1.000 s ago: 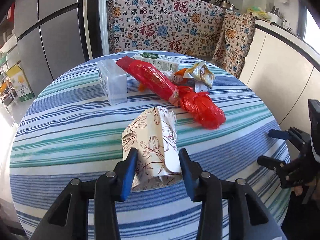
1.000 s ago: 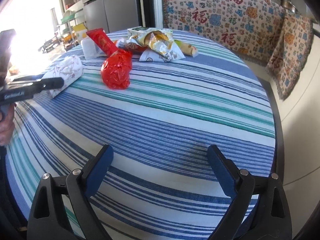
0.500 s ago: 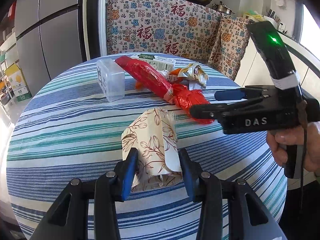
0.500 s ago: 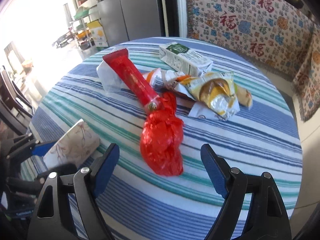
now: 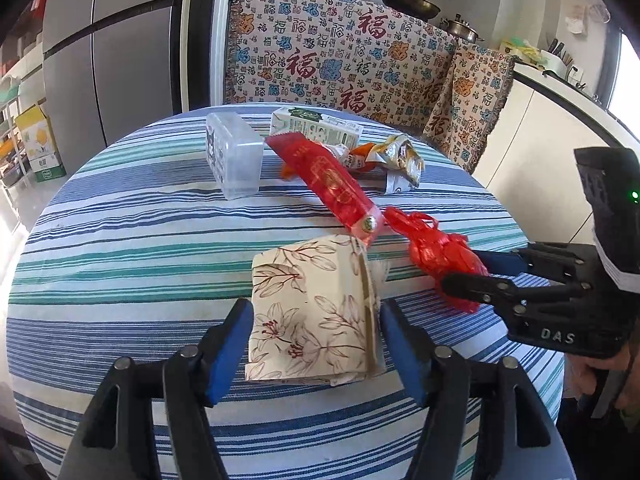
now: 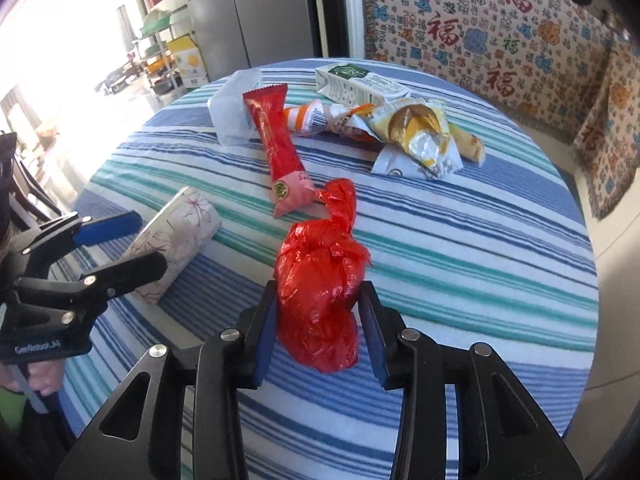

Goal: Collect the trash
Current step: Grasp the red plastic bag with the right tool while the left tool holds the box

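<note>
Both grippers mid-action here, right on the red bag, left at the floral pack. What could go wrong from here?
1. The right gripper has been closing on the red plastic bag, which is soft and crumpled: it may slip or tear.
2. The bag's knotted top touches the red wrapper; lifting may drag it.
3. The left gripper has just opened around the floral tissue pack, releasing it.

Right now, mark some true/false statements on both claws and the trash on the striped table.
1. The right claw straddles the knotted red plastic bag. True.
2. The left claw clamps the floral-print paper pack. False: its jaws have just been opening and stand clear of the pack.
3. The green-and-white carton stands upright. False: it lies on its side.
4. The long red foil wrapper lies beyond the floral pack. True.
</note>
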`<action>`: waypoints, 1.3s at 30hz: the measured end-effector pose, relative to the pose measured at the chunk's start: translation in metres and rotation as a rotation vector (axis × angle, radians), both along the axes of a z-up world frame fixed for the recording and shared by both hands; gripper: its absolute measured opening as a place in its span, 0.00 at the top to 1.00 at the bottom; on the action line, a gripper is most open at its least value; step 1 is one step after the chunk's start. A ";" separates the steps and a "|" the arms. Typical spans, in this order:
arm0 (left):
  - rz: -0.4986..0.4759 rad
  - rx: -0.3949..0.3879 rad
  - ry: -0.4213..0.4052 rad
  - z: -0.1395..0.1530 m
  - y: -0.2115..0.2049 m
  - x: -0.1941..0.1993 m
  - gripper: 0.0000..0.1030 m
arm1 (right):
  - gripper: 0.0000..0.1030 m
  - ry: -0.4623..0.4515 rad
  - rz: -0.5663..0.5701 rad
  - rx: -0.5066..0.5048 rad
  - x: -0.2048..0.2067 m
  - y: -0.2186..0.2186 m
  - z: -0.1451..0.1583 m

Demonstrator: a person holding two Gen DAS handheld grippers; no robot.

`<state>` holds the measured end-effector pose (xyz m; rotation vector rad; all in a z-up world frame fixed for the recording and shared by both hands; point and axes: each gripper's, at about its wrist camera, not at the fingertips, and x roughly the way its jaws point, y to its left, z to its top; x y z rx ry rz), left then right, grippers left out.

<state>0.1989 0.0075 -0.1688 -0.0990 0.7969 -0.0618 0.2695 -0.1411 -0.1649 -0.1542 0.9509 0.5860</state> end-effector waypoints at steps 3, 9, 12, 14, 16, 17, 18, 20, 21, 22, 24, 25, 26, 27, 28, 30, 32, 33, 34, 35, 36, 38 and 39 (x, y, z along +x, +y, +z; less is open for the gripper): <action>-0.015 0.036 0.015 -0.004 -0.007 0.004 0.33 | 0.53 0.001 -0.014 -0.005 -0.003 -0.003 -0.002; 0.015 0.077 0.045 -0.011 -0.006 0.012 0.33 | 0.34 0.010 -0.013 -0.008 0.001 -0.002 0.001; 0.015 0.059 0.035 -0.006 0.000 0.011 0.32 | 0.34 0.008 -0.006 -0.017 0.005 0.002 0.004; 0.016 0.076 0.041 -0.008 0.001 0.013 0.28 | 0.34 0.017 -0.004 -0.030 0.009 0.006 0.002; 0.022 0.076 0.074 -0.014 0.004 0.019 0.27 | 0.34 0.034 -0.002 -0.036 0.014 0.010 -0.002; 0.023 0.059 0.085 -0.016 0.006 0.021 0.27 | 0.45 0.043 -0.006 -0.034 0.016 0.010 -0.003; 0.018 0.030 0.086 -0.016 0.009 0.021 0.27 | 0.56 0.050 -0.014 -0.025 0.017 0.009 -0.004; 0.006 -0.012 0.068 -0.014 0.011 0.018 0.28 | 0.57 0.045 -0.025 -0.001 0.016 0.005 -0.001; 0.000 -0.024 0.053 -0.012 0.012 0.017 0.33 | 0.58 0.035 -0.027 0.007 0.013 0.003 0.001; -0.007 -0.028 0.036 -0.010 0.011 0.015 0.43 | 0.58 0.027 -0.027 0.013 0.011 0.001 0.003; -0.025 -0.022 0.010 -0.005 0.008 0.013 0.54 | 0.58 0.016 -0.028 0.027 0.006 -0.005 0.009; -0.034 -0.013 0.000 -0.002 0.005 0.011 0.60 | 0.58 0.012 -0.031 0.030 0.004 -0.008 0.011; -0.040 0.001 -0.008 0.000 0.002 0.010 0.60 | 0.58 0.011 -0.032 0.030 0.003 -0.010 0.012; -0.046 0.004 -0.007 0.000 0.000 0.009 0.62 | 0.58 0.013 -0.034 0.032 0.002 -0.014 0.013; -0.045 0.003 -0.011 0.000 -0.002 0.008 0.62 | 0.58 0.018 -0.039 0.036 0.002 -0.017 0.014; -0.039 -0.003 -0.014 0.001 -0.003 0.006 0.64 | 0.58 0.019 -0.049 0.046 -0.002 -0.025 0.015; -0.041 -0.015 -0.028 0.005 -0.006 0.002 0.65 | 0.58 0.015 -0.054 0.060 -0.007 -0.031 0.018; -0.042 -0.012 -0.033 0.007 -0.008 0.001 0.65 | 0.58 0.014 -0.056 0.068 -0.009 -0.034 0.020; -0.047 -0.013 -0.037 0.009 -0.010 -0.001 0.65 | 0.58 0.012 -0.057 0.075 -0.012 -0.037 0.021; -0.049 -0.020 -0.037 0.011 -0.011 -0.003 0.65 | 0.58 0.010 -0.057 0.081 -0.016 -0.039 0.022; -0.052 -0.034 -0.034 0.013 -0.013 -0.005 0.65 | 0.58 0.010 -0.055 0.086 -0.017 -0.042 0.023; -0.062 -0.059 -0.023 0.015 -0.019 -0.006 0.65 | 0.58 0.017 -0.060 0.100 -0.019 -0.048 0.025; -0.068 -0.066 -0.017 0.016 -0.024 -0.007 0.65 | 0.58 0.020 -0.064 0.105 -0.020 -0.052 0.025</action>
